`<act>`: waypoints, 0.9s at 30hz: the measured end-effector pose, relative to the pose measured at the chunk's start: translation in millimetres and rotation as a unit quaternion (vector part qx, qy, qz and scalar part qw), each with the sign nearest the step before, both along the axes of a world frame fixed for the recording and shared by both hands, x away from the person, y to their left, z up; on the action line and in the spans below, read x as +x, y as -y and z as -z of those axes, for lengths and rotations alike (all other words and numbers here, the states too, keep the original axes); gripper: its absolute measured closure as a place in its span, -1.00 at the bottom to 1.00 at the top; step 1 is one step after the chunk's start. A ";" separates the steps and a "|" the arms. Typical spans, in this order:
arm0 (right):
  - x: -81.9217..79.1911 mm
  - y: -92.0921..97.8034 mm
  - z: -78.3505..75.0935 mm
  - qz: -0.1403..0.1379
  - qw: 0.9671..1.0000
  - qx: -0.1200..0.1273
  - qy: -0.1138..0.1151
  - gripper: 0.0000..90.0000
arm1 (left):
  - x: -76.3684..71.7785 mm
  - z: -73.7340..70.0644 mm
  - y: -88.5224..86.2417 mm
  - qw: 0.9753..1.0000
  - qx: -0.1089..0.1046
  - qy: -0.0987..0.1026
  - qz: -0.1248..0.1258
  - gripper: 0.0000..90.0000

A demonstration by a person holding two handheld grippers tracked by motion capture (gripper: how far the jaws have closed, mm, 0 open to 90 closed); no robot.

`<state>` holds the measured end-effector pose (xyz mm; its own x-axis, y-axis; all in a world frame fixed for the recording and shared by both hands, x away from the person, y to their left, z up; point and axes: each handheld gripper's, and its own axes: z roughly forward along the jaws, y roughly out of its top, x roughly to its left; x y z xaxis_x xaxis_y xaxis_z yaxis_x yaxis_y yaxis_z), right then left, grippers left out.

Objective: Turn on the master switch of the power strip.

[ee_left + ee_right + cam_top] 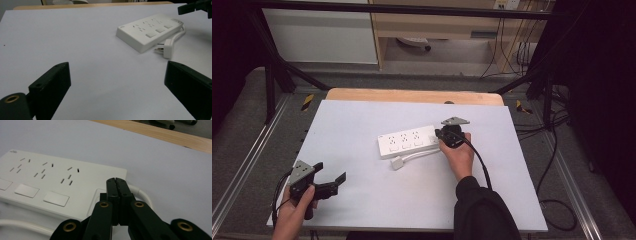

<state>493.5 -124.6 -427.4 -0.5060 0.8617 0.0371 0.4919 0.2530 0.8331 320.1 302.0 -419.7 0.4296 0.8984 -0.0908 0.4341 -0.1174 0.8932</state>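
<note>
White counter [362,200] w/ wood edge at far side, dark frame rails around it. Near left: left gripper [331,184] in person's left hand, low over counter's near-left corner, jaws wide apart, nothing between them; well apart from the strip. Mid counter: white plug [397,163] on its cable lying just in front of power strip [407,141], 3 sockets + 3 switches facing up, flat on counter. Right gripper [116,181] at strip's right end by the cable exit, jaws pressed together, nothing gripped; tips right at/over strip's end, contact can't tell. Far bg: wooden cabinet [437,22], cables on floor.
</note>
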 end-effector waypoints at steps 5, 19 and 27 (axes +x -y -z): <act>1.0 4.9 -4.2 0.008 1.000 0.011 -0.005 0.66 | -1.2 -0.7 -0.6 1.000 -0.001 0.002 0.000 -0.85; 7.2 12.5 -11.1 0.049 0.999 0.007 -0.003 -0.67 | -1.0 -0.2 0.6 1.000 0.000 -0.001 0.001 -0.85; 5.1 17.7 -17.1 0.047 0.999 0.001 -0.010 -0.84 | -0.9 0.0 0.3 1.000 0.000 -0.001 0.001 -0.85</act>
<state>498.6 -142.3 -410.3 -0.4216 0.9055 0.0486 0.5309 0.2030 0.8228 319.3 301.7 -419.7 0.4315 0.8975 -0.0912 0.4356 -0.1188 0.8923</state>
